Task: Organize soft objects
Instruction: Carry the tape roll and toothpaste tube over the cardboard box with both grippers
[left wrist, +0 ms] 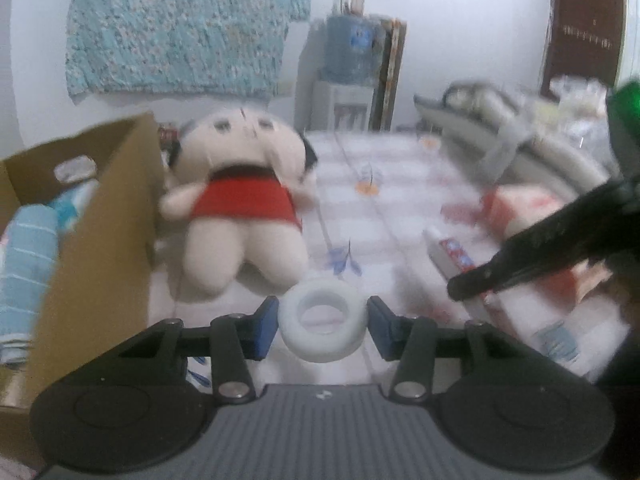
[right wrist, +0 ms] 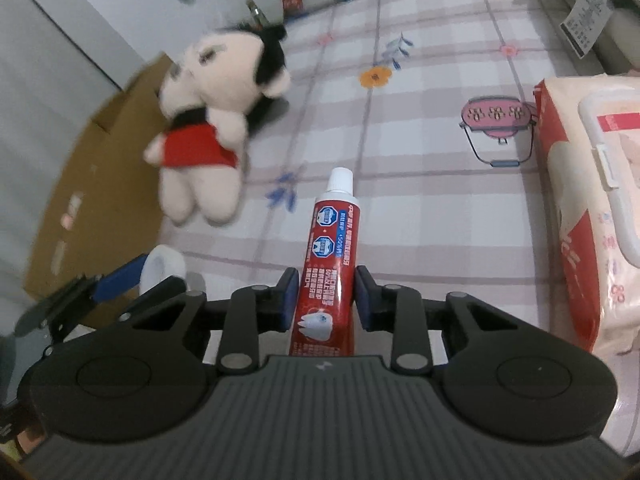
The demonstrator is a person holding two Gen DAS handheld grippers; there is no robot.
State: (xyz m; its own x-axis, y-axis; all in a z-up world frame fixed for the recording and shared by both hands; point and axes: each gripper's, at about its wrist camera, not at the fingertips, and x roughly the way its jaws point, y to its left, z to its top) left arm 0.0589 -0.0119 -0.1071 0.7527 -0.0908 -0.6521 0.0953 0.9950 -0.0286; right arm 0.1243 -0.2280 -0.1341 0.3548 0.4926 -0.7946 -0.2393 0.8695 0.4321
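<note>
My left gripper (left wrist: 323, 328) is shut on a white ring-shaped roll (left wrist: 324, 350), one blue pad on each side, just above the checked bed sheet (left wrist: 380, 200). My right gripper (right wrist: 326, 300) is shut on a red toothpaste tube (right wrist: 330, 240), its white cap pointing away from me. A plush doll (left wrist: 236, 208) in a red dress lies face up beside an open cardboard box (left wrist: 100, 220) that holds blue striped cloths (left wrist: 24, 264). In the right wrist view the doll (right wrist: 208, 120) is at upper left, and the left gripper's fingers (right wrist: 116, 282) with the roll (right wrist: 164, 270) sit at lower left.
A pink pack of wet wipes (right wrist: 580, 208) lies on the sheet to the right. Grey bedding (left wrist: 500, 128) is piled at the far right. A water dispenser (left wrist: 348, 60) stands past the bed, and a turquoise cloth (left wrist: 180, 28) hangs on the wall.
</note>
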